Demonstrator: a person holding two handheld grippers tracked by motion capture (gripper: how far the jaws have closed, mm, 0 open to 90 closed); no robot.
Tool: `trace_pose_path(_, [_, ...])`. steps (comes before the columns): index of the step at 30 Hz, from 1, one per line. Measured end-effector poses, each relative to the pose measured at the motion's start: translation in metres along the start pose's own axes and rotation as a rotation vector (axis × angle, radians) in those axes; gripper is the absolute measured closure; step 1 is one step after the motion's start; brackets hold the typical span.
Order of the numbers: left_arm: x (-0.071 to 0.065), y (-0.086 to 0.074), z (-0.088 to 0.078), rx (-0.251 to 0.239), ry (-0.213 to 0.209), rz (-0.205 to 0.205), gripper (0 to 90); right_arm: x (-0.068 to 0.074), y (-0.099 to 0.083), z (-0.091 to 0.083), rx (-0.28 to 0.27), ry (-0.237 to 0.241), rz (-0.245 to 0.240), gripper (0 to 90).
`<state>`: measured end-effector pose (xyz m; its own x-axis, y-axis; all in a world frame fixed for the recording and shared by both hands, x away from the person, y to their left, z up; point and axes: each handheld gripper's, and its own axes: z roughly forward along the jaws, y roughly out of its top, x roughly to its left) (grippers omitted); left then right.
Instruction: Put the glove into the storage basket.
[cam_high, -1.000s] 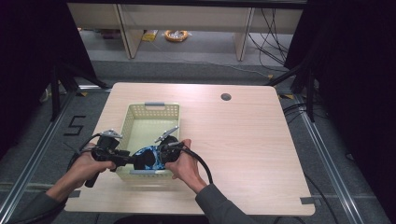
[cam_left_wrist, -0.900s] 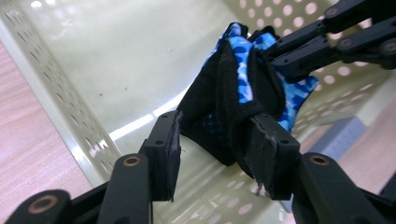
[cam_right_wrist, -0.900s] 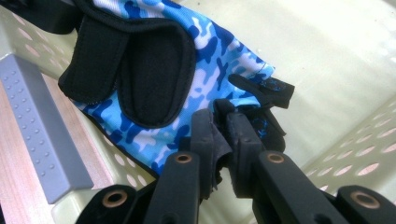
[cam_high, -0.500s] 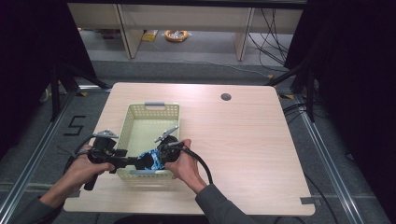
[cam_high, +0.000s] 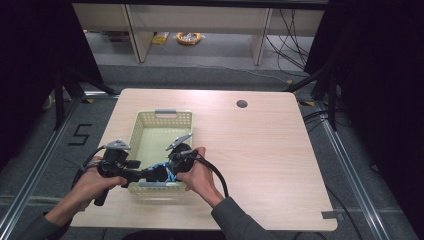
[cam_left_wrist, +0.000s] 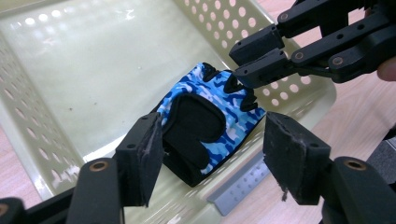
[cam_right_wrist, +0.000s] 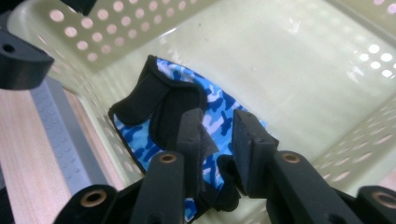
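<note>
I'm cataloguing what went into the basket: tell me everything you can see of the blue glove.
The glove is a fingerless one in blue, white and dark camouflage fabric with a black padded palm patch and black edging. It lies palm up on the floor of the pale perforated basket, near its grey-handled end wall. The left gripper is open above it; the right gripper hangs just over its finger end, jaws slightly parted.

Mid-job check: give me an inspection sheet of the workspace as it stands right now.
Surface: wooden table, round hole near far edge.
Job's things: blue camouflage glove lying in the cream basket, near end.
Clutter: nothing seen.
Grippers: left gripper open, jaws just opening, glove beyond them; right gripper jaws narrowly apart, just opening, over the glove.
Cables: one trails from each gripper.
Surroundings: floor cables, yellow coil, shelving behind.
</note>
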<state>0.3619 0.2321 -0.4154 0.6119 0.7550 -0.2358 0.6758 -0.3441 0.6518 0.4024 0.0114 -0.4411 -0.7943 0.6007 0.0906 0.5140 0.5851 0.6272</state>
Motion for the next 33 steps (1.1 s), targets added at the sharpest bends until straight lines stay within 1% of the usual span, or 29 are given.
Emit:
trace_pose_path(1, [-0.001, 0.000, 0.000, -0.013, 0.000, -0.003, 36.4, -0.001, 0.000, -0.001, -0.008, 0.001, -0.004, 71.0])
trace_pose_path(2, [-0.002, 0.000, 0.000, -0.009, -0.007, -0.009, 36.0, 0.000, 0.000, -0.004, -0.002, 0.000, 0.006, 70.3])
trace_pose_path(3, [-0.004, 0.000, 0.000, -0.027, -0.003, -0.019, 35.5, -0.001, 0.000, -0.005, -0.016, 0.004, -0.010, 69.5])
trace_pose_path(4, [-0.005, 0.000, -0.001, -0.021, 0.000, -0.013, 34.8, -0.002, 0.000, -0.007, -0.019, 0.007, -0.018, 69.0])
trace_pose_path(5, [-0.005, 0.000, -0.002, -0.020, -0.007, -0.008, 34.3, -0.002, -0.001, -0.009, -0.020, 0.009, -0.005, 67.4])
trace_pose_path(6, [-0.008, 0.000, -0.001, -0.033, -0.009, -0.019, 33.9, -0.003, -0.002, -0.011, -0.030, 0.001, -0.007, 66.3])
trace_pose_path(7, [-0.009, 0.000, -0.001, -0.027, -0.012, -0.016, 33.5, -0.004, -0.002, -0.012, -0.041, 0.001, -0.014, 65.1])
trace_pose_path(8, [-0.011, 0.000, -0.001, -0.035, -0.004, -0.017, 33.2, -0.004, -0.003, -0.015, -0.045, 0.005, -0.007, 63.6])
trace_pose_path(9, [-0.012, 0.000, -0.001, -0.032, -0.012, -0.003, 32.8, -0.004, -0.004, -0.017, -0.050, 0.011, 0.010, 62.4])
trace_pose_path(10, [-0.014, -0.001, -0.001, -0.034, -0.014, -0.006, 32.3, -0.005, -0.005, -0.020, -0.060, 0.002, 0.000, 60.4])
trace_pose_path(11, [-0.017, -0.001, -0.001, -0.043, -0.020, -0.009, 32.1, -0.006, -0.006, -0.022, -0.068, 0.003, 0.017, 58.0])
trace_pose_path(12, [-0.018, -0.001, -0.002, -0.049, -0.025, -0.002, 31.9, -0.006, -0.008, -0.025, -0.087, -0.008, 0.015, 55.6])
trace_pose_path(13, [-0.022, -0.001, -0.001, -0.077, -0.036, -0.027, 31.5, -0.008, -0.009, -0.029, -0.090, -0.012, 0.000, 54.0])
trace_pose_path(14, [-0.023, -0.001, -0.002, -0.083, -0.049, -0.018, 31.2, -0.009, -0.012, -0.032, -0.116, -0.020, -0.006, 53.8])
trace_pose_path(15, [-0.025, -0.002, -0.002, -0.095, -0.060, -0.021, 31.2, -0.010, -0.013, -0.036, -0.130, -0.010, -0.008, 53.1])
trace_pose_path(16, [-0.028, -0.002, -0.002, -0.106, -0.062, -0.022, 31.1, -0.012, -0.016, -0.042, -0.127, -0.005, -0.005, 52.1])
trace_pose_path(17, [-0.030, -0.002, -0.003, -0.102, -0.071, -0.016, 31.1, -0.013, -0.019, -0.045, -0.149, -0.007, -0.001, 51.3])
trace_pose_path(18, [-0.032, -0.003, -0.003, -0.113, -0.074, -0.020, 31.0, -0.015, -0.021, -0.051, -0.134, -0.008, 0.005, 50.2])
trace_pose_path(19, [-0.034, -0.003, -0.003, -0.119, -0.085, -0.022, 30.9, -0.015, -0.024, -0.054, -0.154, -0.011, 0.022, 49.8])
trace_pose_path(21, [-0.039, -0.004, -0.004, -0.119, -0.095, -0.011, 30.4, -0.018, -0.030, -0.061, -0.162, -0.009, 0.040, 49.0])
trace_pose_path(22, [-0.042, -0.004, -0.004, -0.125, -0.098, -0.012, 30.2, -0.019, -0.034, -0.063, -0.188, -0.012, 0.044, 48.8])
trace_pose_path(23, [-0.044, -0.004, -0.003, -0.132, -0.099, -0.012, 30.0, -0.020, -0.036, -0.068, -0.177, -0.004, 0.050, 48.4])
trace_pose_path(24, [-0.046, -0.004, -0.003, -0.136, -0.115, -0.008, 29.9, -0.021, -0.039, -0.069, -0.196, -0.009, 0.046, 48.1])
trace_pose_path(26, [-0.051, -0.004, -0.004, -0.134, -0.115, 0.007, 29.7, -0.024, -0.045, -0.075, -0.197, -0.011, 0.048, 47.5])
trace_pose_path(27, [-0.054, -0.004, -0.003, -0.144, -0.114, 0.010, 29.5, -0.023, -0.047, -0.077, -0.196, -0.010, 0.061, 47.5])
trace_pose_path(28, [-0.056, -0.004, -0.003, -0.143, -0.117, 0.019, 29.5, -0.024, -0.050, -0.079, -0.199, -0.016, 0.052, 47.5])
trace_pose_path(30, [-0.061, -0.005, -0.001, -0.150, -0.126, 0.022, 29.4, -0.025, -0.055, -0.082, -0.213, -0.010, 0.056, 47.0])
trace_pose_path(31, [-0.063, -0.005, 0.001, -0.151, -0.142, 0.024, 29.3, -0.024, -0.057, -0.083, -0.215, -0.007, 0.066, 46.4])
trace_pose_path(33, [-0.067, -0.005, 0.002, -0.142, -0.143, 0.033, 29.1, -0.025, -0.062, -0.085, -0.219, -0.004, 0.066, 45.4])
